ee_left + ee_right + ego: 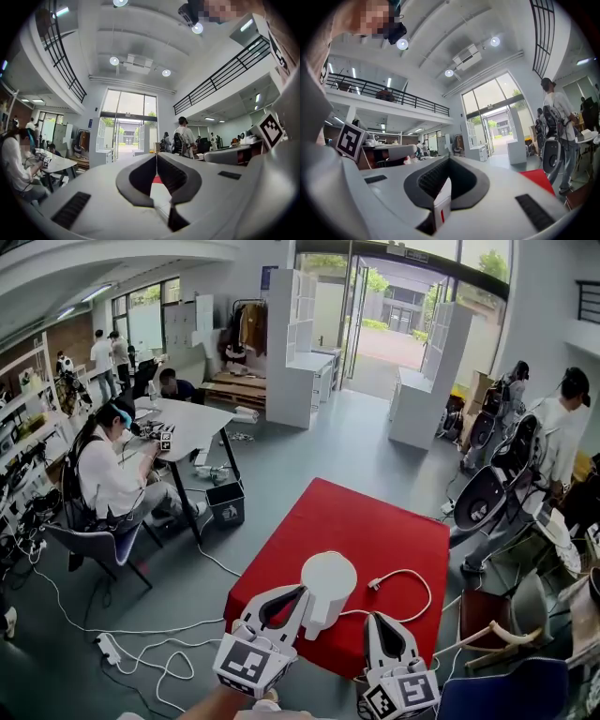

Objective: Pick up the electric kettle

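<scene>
The white electric kettle (329, 579) stands on the near part of a red table (384, 517), its handle turned toward me. Its white cord (417, 589) loops to the right across the cloth. My left gripper (302, 592) comes in from the lower left with its tips right beside the kettle's handle side; whether they touch it I cannot tell. In the left gripper view that gripper (156, 155) is shut, nothing between the pads. My right gripper (375, 618) sits at the table's near edge, right of the kettle and apart from it. In its own view the right gripper (449, 158) is shut and empty.
White cables and a power strip (108, 649) lie on the floor at left, near a black bin (226, 503). People sit at a white table (192, 423). White shelving (292, 352) stands behind. A person with a backpack (561, 432) and chairs (506, 692) crowd the right.
</scene>
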Demonstrator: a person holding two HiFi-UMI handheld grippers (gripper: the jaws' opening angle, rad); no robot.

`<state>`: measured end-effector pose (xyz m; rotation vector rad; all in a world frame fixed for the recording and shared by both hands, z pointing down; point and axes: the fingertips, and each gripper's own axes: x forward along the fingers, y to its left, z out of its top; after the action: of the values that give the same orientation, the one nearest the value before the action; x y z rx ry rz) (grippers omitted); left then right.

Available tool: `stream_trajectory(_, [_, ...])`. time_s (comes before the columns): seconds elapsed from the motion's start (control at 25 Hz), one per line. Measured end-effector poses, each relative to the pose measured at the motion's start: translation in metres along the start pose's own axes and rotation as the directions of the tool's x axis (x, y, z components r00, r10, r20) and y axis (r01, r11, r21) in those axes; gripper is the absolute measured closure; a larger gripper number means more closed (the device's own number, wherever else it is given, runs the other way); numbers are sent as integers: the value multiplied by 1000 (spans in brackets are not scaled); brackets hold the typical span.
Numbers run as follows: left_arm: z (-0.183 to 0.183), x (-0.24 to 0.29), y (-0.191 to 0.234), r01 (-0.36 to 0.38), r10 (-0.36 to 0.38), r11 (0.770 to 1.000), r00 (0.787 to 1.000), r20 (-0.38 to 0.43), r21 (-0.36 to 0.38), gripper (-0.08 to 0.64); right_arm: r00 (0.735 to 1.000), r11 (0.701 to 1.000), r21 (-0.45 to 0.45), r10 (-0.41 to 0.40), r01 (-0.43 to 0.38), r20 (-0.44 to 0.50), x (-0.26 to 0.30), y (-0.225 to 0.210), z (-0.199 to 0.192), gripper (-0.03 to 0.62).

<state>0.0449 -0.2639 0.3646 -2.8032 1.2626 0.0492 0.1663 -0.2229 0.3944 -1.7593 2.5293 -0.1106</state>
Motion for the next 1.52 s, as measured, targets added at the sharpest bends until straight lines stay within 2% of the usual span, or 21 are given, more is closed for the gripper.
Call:
stream_trajectory(0.2, [-2, 4, 4, 8, -8, 1000, 1000, -17, -24, 561, 1000, 1000, 14, -19, 19, 3, 7, -2, 0, 574])
stream_trajectory(0.28, [-5, 7, 5, 30, -30, 999, 999, -15, -20, 515, 999, 999, 34, -33, 32, 15, 10, -2, 1, 574])
stream_trajectory(0.36, [-8, 10, 3, 67, -68, 997, 998, -18, -33, 381, 999, 999, 38, -38, 37, 19, 12, -3, 0, 574])
stream_trajectory(0.44, [-7, 14, 2, 96, -96, 995, 995, -8, -14, 362, 999, 999, 37, -40, 39, 19, 14, -4, 1, 574])
stream_trajectory(0.68, [-7, 20, -4, 156, -156, 988, 988, -18, -20, 351, 999, 999, 30, -44, 43, 21, 21, -5, 4, 574])
stream_trajectory(0.76, [-13, 20, -5, 172, -173, 985, 984, -33, -32, 351, 999, 999, 31, -44, 44, 21, 23, -5, 1, 574])
stream_trajectory(0.96, [-35, 19, -9, 219, -219, 976, 974, -53, -11, 351, 998, 998, 25, -54, 54, 12, 23, -6, 1, 574])
stream_trajectory(1.28, [-98, 10, -18, 264, -269, 963, 952, -148, -51, 351, 998, 998, 23, -63, 64, -9, 25, -9, -9, 574])
stream_trajectory(1.44, [-138, 1, -22, 293, -301, 954, 927, -223, -67, 350, 998, 997, 22, -67, 67, -19, 26, -12, -11, 574])
stream_trajectory(1.52, [-157, -4, -21, 301, -310, 951, 913, -266, -77, 324, 997, 997, 22, -70, 71, -24, 27, -14, -12, 574])
